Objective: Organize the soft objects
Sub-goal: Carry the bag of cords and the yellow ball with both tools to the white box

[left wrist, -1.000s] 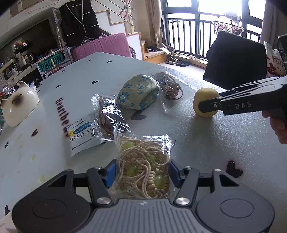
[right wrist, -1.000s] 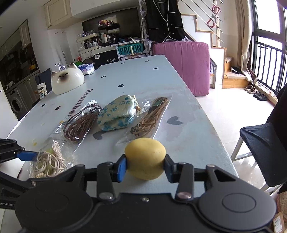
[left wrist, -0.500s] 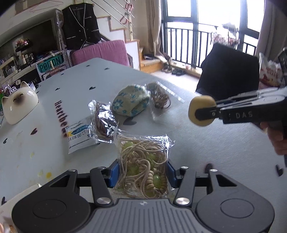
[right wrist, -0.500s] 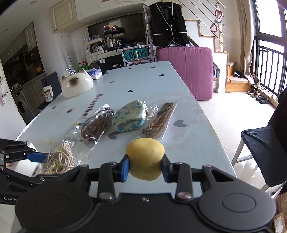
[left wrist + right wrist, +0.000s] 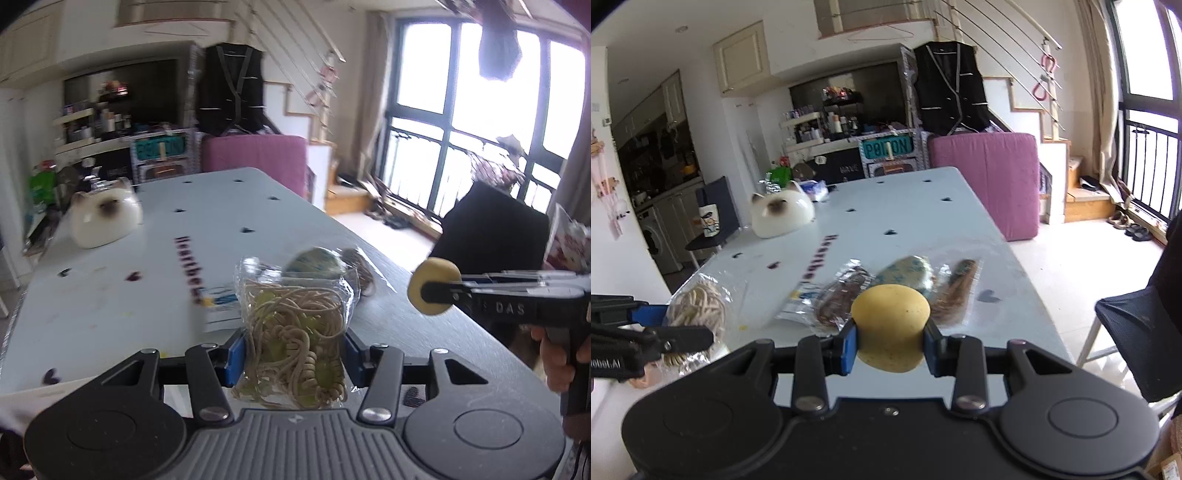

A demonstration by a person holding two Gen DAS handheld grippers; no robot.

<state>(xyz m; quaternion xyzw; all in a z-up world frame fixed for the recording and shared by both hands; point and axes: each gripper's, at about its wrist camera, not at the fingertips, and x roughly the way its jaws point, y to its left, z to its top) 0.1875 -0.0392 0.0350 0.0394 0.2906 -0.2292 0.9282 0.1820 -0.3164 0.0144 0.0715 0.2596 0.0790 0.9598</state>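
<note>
My left gripper [image 5: 293, 349] is shut on a clear bag of beige cord with green beads [image 5: 291, 332] and holds it in the air above the near end of the table. My right gripper [image 5: 891, 343] is shut on a soft yellow ball [image 5: 891, 326], also lifted; it shows at the right in the left wrist view [image 5: 434, 286]. The left gripper with its bag [image 5: 696, 308] shows at the left of the right wrist view. On the table lie a blue floral pouch [image 5: 908, 271], a bag of dark brown cord [image 5: 842, 295] and a bag of tan cord [image 5: 955, 291].
The long white table [image 5: 897, 206] has heart prints. A white cat-shaped bowl [image 5: 781, 214] stands at its far left. A white printed packet [image 5: 799, 301] lies by the cord bags. A pink cushion [image 5: 988, 173] is at the far end, a black chair [image 5: 1137, 325] at the right.
Both grippers have risen and tilted up, carrying the cord bag and the yellow ball higher above the table. The things on the table have not moved.
</note>
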